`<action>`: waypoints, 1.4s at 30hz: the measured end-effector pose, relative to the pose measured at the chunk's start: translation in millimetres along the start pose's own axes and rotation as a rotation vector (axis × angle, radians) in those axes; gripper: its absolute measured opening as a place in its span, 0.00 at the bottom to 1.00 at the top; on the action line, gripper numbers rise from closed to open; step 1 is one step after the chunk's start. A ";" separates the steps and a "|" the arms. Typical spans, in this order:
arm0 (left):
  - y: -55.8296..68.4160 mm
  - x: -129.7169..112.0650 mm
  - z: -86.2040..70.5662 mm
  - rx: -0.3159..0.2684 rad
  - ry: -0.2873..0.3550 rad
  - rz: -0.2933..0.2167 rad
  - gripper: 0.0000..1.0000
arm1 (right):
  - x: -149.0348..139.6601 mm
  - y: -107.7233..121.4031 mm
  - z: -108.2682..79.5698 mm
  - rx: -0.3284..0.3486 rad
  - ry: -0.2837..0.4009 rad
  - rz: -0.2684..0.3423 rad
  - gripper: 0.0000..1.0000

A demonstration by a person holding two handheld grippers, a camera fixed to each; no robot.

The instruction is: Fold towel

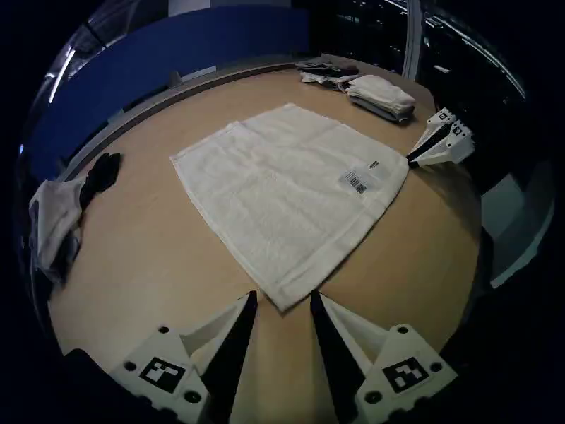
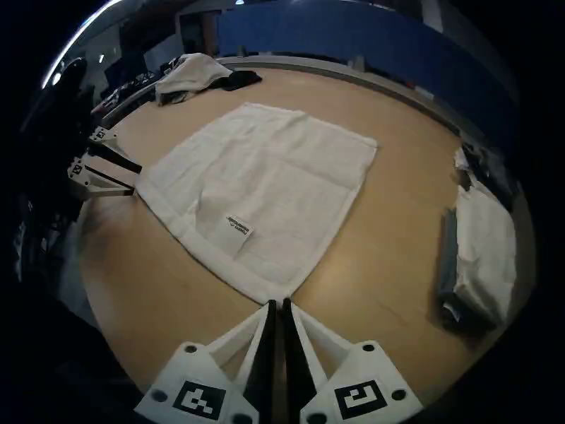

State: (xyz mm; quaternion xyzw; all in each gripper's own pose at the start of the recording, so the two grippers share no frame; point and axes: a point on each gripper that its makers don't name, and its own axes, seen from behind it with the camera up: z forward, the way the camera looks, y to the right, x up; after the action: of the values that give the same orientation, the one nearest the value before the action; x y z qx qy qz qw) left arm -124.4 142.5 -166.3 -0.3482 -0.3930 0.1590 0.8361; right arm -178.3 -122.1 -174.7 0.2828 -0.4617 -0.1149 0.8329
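A white towel (image 1: 282, 184) (image 2: 261, 184) lies spread flat on the round wooden table (image 1: 155, 268) (image 2: 395, 212), its label side up. My left gripper (image 1: 282, 302) is open at the table's near edge, and one towel corner lies between its fingertips. In the right gripper view it shows at the left (image 2: 134, 181), fingers apart on either side of that corner. My right gripper (image 2: 278, 305) has its fingers almost together, pinching the neighbouring corner of the towel. The left gripper view shows it at the right (image 1: 411, 160), its tips meeting on that corner.
A stack of folded towels (image 1: 381, 95) (image 2: 487, 247) sits near the table's rim. A crumpled light cloth (image 1: 53, 212) (image 2: 187, 74) and a black item (image 1: 102, 173) (image 2: 240, 79) lie at the opposite side. A blue partition (image 1: 176, 49) stands behind the table.
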 end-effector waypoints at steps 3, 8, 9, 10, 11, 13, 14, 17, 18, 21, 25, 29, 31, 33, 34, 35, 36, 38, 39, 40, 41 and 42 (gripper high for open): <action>1.1 -1.8 1.6 -0.005 -0.011 0.003 0.48 | 0.0 -0.2 0.0 0.001 0.000 0.000 0.07; 1.4 -1.0 2.8 -0.007 -0.013 0.002 0.32 | -0.4 -0.3 0.5 0.004 0.001 0.004 0.07; 0.9 -0.9 2.8 -0.006 -0.014 0.002 0.30 | -0.4 -0.2 0.5 0.005 0.001 0.006 0.07; 0.3 -1.0 2.7 -0.005 -0.015 0.001 0.27 | -0.4 -0.2 0.5 0.006 0.001 0.008 0.07; -0.3 -1.0 2.7 -0.005 -0.016 0.000 0.25 | -0.4 -0.2 0.5 0.008 0.001 0.009 0.07; -1.3 -0.9 2.3 -0.004 -0.019 0.000 0.21 | -0.6 -0.1 0.2 0.010 0.001 0.011 0.07; -1.6 -0.9 2.0 -0.003 -0.020 0.001 0.20 | -0.7 -0.1 0.1 0.010 0.001 0.011 0.07; -2.5 -0.3 2.1 -0.001 -0.018 0.000 0.13 | -1.2 0.1 0.0 0.010 0.001 0.010 0.07; -2.7 -0.2 2.2 0.000 -0.017 -0.001 0.12 | -1.3 0.1 -0.1 0.010 0.001 0.011 0.06; -3.1 -0.1 1.8 0.005 -0.015 -0.001 0.09 | -0.9 0.0 -0.6 0.008 0.003 0.013 0.05; -2.6 0.6 0.7 0.001 -0.018 0.000 0.07 | 0.0 0.7 -2.2 0.003 0.006 0.020 0.02; -2.1 2.4 -0.5 -0.008 -0.018 -0.016 0.06 | 0.5 0.0 -3.0 0.006 0.006 0.028 0.02; -1.9 2.8 -0.8 -0.012 -0.017 -0.024 0.05 | 0.6 0.2 -3.2 0.006 0.008 0.031 0.01; -1.8 3.3 -0.9 -0.013 -0.015 -0.030 0.04 | 0.9 0.6 -3.4 0.004 0.011 0.033 0.01; -2.0 3.9 -0.8 -0.011 -0.013 -0.030 0.04 | 1.4 0.5 -3.8 0.004 0.012 0.035 0.01; -2.3 4.4 -0.7 -0.009 -0.012 -0.031 0.03 | 2.0 0.5 -4.1 0.004 0.014 0.037 0.01; -2.5 5.1 -0.9 -0.007 -0.010 -0.031 0.03 | 2.7 0.4 -4.4 0.004 0.015 0.039 0.01; -3.2 7.1 -1.8 -0.002 -0.008 -0.028 0.03 | 4.9 0.4 -5.3 0.004 0.020 0.042 0.01; -3.4 8.0 -2.4 -0.001 -0.006 -0.027 0.02 | 6.1 0.5 -6.1 0.004 0.022 0.044 0.01; -3.5 9.2 -3.4 0.000 -0.005 -0.028 0.02 | 7.7 0.6 -7.4 0.003 0.026 0.045 0.01; -3.6 10.2 -4.3 0.000 -0.003 -0.029 0.02 | 9.2 0.8 -8.5 0.003 0.029 0.046 0.01; -3.8 11.2 -5.2 0.000 -0.001 -0.030 0.02 | 10.6 0.9 -9.7 0.003 0.032 0.047 0.01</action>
State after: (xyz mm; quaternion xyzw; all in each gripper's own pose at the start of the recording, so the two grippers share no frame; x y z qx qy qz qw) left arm -113.3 143.6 -159.8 -0.3422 -0.3988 0.1467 0.8381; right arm -164.5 -122.6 -170.7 0.2749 -0.4549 -0.0902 0.8422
